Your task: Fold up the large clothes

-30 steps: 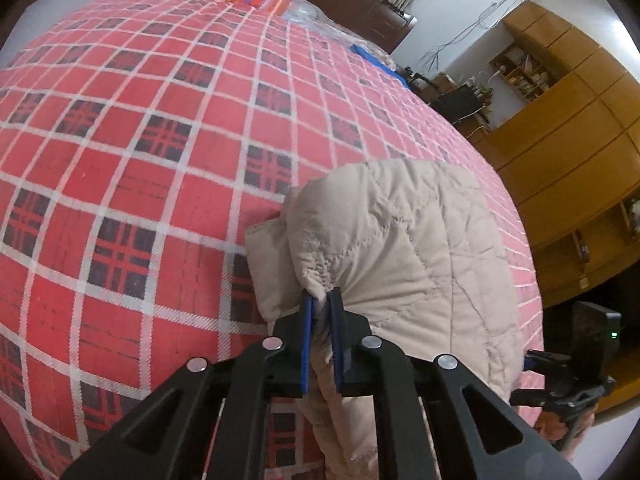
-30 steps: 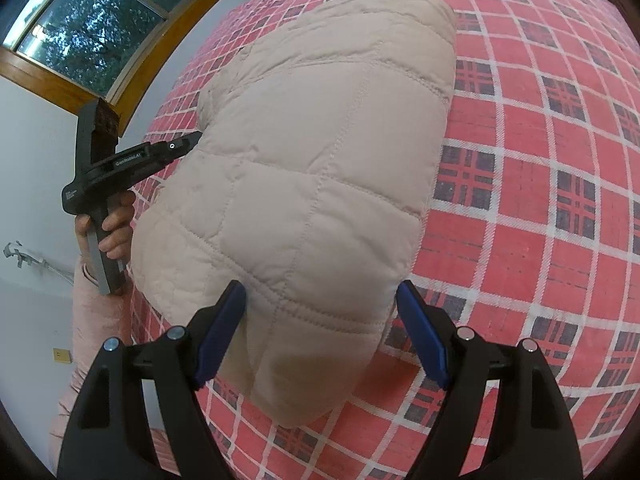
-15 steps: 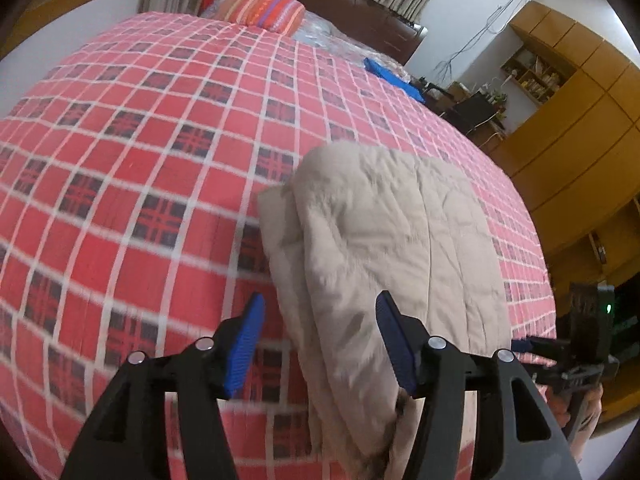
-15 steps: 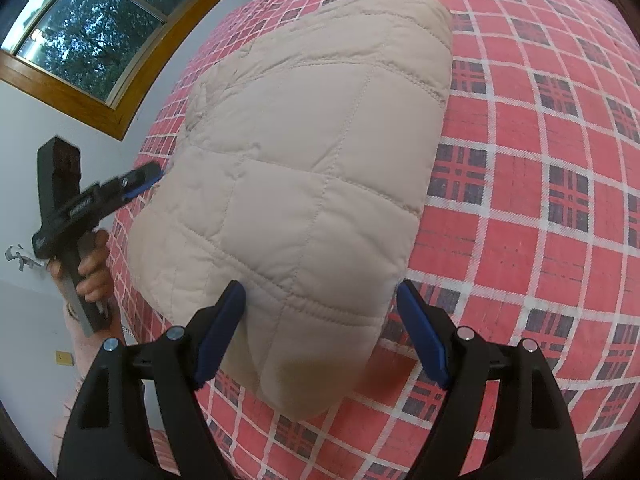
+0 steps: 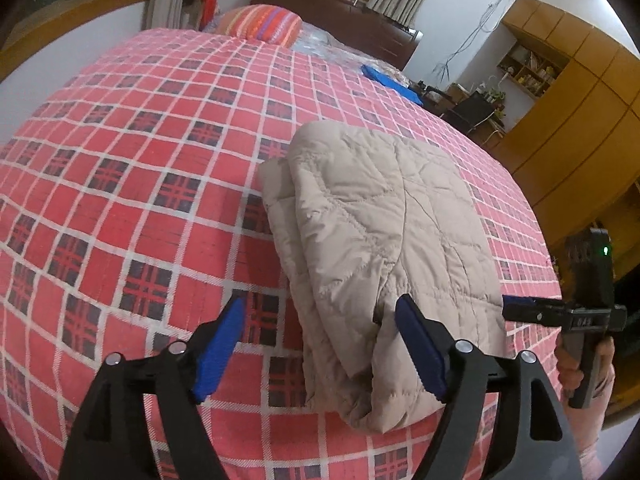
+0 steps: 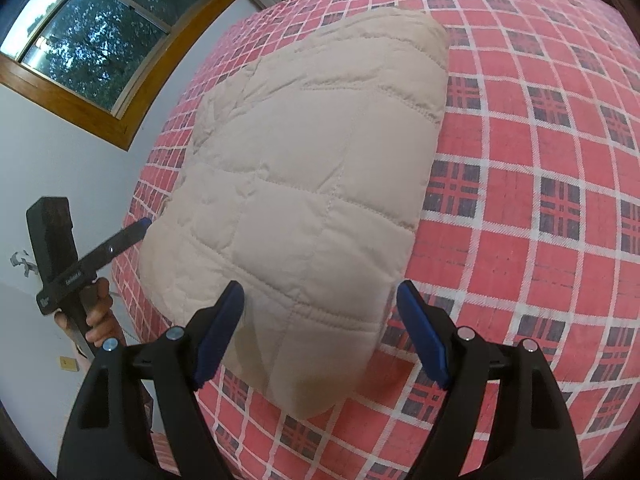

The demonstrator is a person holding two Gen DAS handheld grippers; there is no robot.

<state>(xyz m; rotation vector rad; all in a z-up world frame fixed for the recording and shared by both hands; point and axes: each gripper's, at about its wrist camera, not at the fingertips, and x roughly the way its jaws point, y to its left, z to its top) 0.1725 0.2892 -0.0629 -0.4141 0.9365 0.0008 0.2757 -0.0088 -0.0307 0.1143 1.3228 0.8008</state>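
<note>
The folded beige quilted jacket (image 5: 384,248) lay on the bed's red plaid cover (image 5: 132,152), near the edge closest to the person. A second earlier the left tongs (image 5: 320,344) had been pressed together on a bunched edge of the jacket; by this moment they had let go and drawn back, their blue pads spread wide with nothing between them. The right pad sat just in front of the jacket's near corner, the left pad over bare plaid. The released fabric had settled into a flat stack of layers.

The right tongs (image 6: 320,328) stood spread as before, hovering over the near end of the jacket (image 6: 312,168), holding nothing. In the right wrist view the left tool (image 6: 80,256), gripped by a hand (image 6: 96,312), had moved away from the jacket's side, its tip now just beside the edge. In the left wrist view the right tool (image 5: 576,312) appeared at the jacket's far side. A striped pillow (image 5: 264,24) lay at the head of the bed.
</note>
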